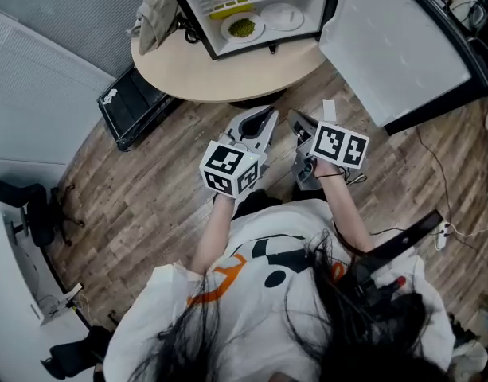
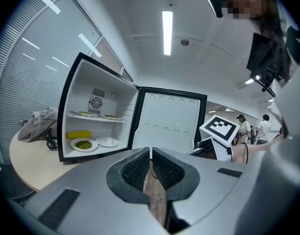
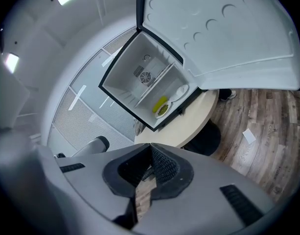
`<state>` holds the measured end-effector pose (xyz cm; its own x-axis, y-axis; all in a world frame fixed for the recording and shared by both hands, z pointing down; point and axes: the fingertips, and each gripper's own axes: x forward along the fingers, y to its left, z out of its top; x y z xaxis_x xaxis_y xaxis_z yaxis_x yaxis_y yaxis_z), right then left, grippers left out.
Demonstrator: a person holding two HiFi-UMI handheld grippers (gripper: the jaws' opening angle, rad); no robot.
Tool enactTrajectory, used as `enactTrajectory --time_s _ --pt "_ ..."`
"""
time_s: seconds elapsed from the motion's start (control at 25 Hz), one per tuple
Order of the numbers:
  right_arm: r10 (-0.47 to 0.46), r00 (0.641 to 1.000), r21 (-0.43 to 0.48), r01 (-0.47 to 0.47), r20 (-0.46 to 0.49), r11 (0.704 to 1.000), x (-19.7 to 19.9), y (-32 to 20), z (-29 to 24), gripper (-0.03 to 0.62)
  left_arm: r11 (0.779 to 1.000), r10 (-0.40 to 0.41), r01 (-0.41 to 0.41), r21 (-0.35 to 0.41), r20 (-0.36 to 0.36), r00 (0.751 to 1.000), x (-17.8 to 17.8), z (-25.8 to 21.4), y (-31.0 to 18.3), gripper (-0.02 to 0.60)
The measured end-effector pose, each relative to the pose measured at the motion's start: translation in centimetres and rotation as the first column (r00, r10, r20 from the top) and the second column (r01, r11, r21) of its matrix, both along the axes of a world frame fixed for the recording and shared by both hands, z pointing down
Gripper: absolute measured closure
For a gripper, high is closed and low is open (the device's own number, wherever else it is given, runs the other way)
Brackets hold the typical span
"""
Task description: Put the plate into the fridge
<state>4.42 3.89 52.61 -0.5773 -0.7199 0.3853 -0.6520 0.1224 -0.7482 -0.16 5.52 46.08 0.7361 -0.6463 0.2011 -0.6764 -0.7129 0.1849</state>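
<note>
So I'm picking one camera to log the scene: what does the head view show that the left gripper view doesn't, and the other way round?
Head view only: the person from above, the left gripper and right gripper whole and side by side, the wooden floor, a black case by the table. Left gripper view only: the ceiling light and people standing far off. Both: the open fridge on the round table, with a plate of green food and an empty white plate on its bottom shelf.

A wood-plank floor [image 1: 148, 205] lies under a round beige table [image 1: 180, 70]. Slatted blinds [image 2: 22, 67] cover the left wall. A long ceiling light [image 2: 167, 32] glows overhead.
</note>
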Motion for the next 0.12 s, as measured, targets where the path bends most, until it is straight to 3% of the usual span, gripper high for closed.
enactTrajectory --time_s 0.12 --pt "-0.006 1.000 0.006 0.006 0.004 1.000 -0.18 -0.21 -0.04 0.577 1.000 -0.007 0.007 -0.002 0.000 1.000 -0.11 0.22 0.02 0.569"
